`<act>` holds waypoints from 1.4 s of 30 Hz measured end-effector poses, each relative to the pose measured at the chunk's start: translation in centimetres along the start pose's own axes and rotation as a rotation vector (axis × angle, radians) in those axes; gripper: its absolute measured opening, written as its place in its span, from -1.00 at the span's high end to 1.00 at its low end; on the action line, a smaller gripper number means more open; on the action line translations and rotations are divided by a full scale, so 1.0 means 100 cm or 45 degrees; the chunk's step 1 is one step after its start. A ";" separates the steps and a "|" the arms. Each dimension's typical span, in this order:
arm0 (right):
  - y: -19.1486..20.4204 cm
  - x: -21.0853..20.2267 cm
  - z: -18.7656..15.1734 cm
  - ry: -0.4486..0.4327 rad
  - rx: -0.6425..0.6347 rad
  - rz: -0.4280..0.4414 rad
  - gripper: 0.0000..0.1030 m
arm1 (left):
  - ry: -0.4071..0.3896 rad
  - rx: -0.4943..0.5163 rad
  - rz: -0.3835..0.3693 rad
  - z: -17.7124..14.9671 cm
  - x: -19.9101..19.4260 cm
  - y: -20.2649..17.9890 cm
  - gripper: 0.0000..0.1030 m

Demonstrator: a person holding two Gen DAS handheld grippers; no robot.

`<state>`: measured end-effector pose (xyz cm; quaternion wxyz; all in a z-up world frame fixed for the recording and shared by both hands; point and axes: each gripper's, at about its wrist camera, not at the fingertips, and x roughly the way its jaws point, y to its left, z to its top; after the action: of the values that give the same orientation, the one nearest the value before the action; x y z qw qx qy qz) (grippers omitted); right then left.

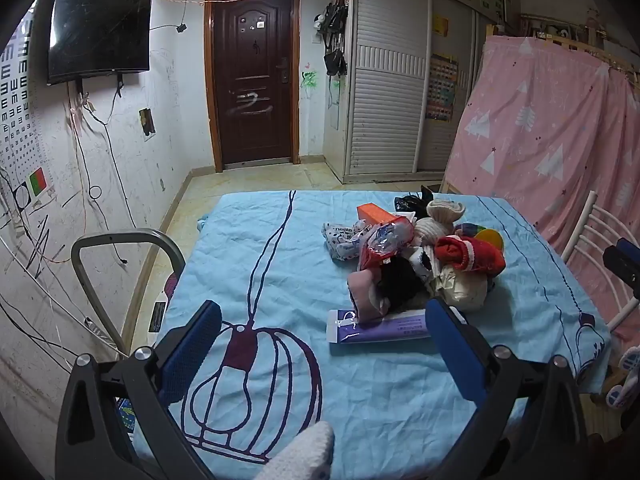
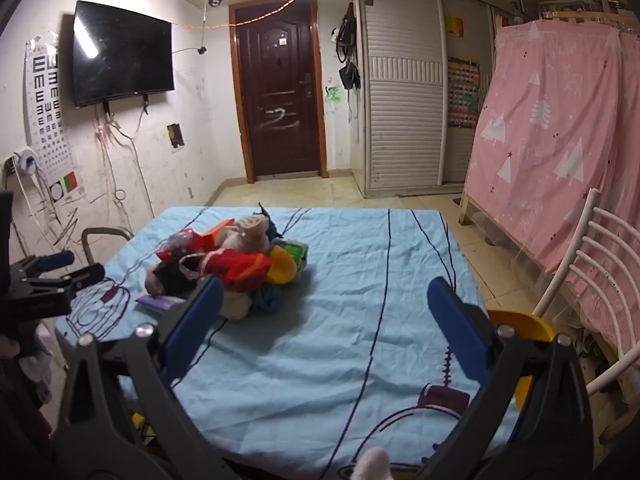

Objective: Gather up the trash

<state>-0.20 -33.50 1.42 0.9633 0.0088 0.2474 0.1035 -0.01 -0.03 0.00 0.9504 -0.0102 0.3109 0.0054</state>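
Item 1, left gripper point(image 1: 322, 344): jaws spread wide, nothing between them, hovering low over the blue cloth of the counter point(image 1: 260, 248); its right pad sits just beside the cap end of the tube. Item 2, purple-and-white tube point(image 1: 376, 326): lying flat at the near edge of the heap, partly under a pink fabric piece point(image 1: 362, 294); printed text present but too small to read. Item 3, mixed heap point(image 1: 416, 256): socks and cloth pieces tangled with likely trash, namely a crinkled red-edged clear wrapper point(image 1: 386, 240), an orange box point(image 1: 374, 213), a printed white packet point(image 1: 344, 238) reading "nepia" in part, a black bag point(image 1: 412, 202) at the far side, and crumpled pale paper point(image 1: 464, 288) at the near right. Item 4, right gripper point(image 2: 324, 312): jaws likewise wide and holding nothing, over bare cloth right of the heap. Item 5, yellow bin rim point(image 2: 520, 324), showing behind the right finger off the counter edge; probably the receptacle, though its inside is hidden. Handling note: the task appears barely begun. Best taken piece by piece, starting with loose outer items such as the tube or wrapper; pinch only packaging, lift clear so no sock trails along. Other legible writing: an eye chart point(image 2: 46, 92) of "E" figures on the left wall.
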 end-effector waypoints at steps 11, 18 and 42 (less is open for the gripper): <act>0.000 0.000 0.000 0.000 0.000 -0.001 -0.91 | 0.007 0.000 0.000 0.000 0.000 0.000 -0.81; 0.000 0.000 0.000 -0.001 -0.002 -0.002 -0.91 | 0.009 0.000 0.001 0.000 0.000 0.000 -0.81; 0.001 0.000 0.001 0.006 0.001 0.003 -0.91 | 0.016 0.004 -0.005 -0.001 0.002 -0.002 -0.81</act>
<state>-0.16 -33.42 1.51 0.9626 0.0091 0.2497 0.1047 0.06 -0.22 -0.15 0.9484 -0.0092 0.3168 0.0029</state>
